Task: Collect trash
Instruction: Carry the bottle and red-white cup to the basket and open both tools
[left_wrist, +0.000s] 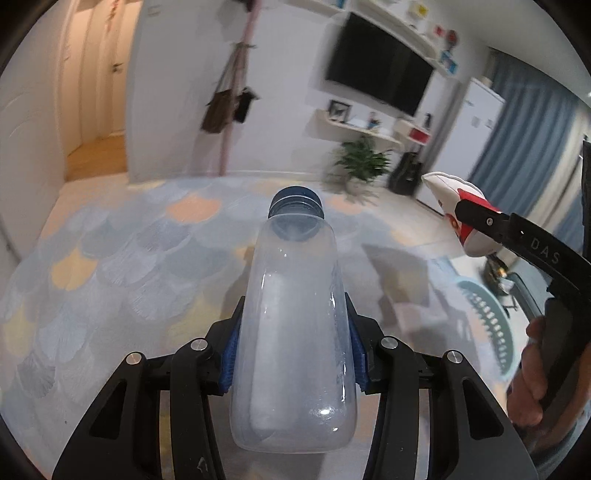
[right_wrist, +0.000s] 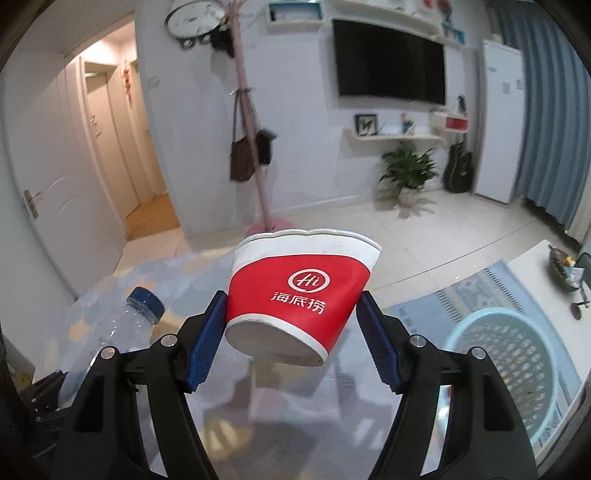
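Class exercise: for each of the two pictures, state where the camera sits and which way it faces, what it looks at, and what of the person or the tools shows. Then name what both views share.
Left wrist view: sits on the left hand-held gripper, facing forward across the patterned rug towards the TV wall; its blue pads clamp a clear plastic bottle. The person's right hand shows at right.

Right wrist view: sits on the right hand-held gripper, facing the same wall; it holds a red paper cup, with a blue basket at lower right.

Shared: the TV, coat stand, potted plant, bottle and cup.
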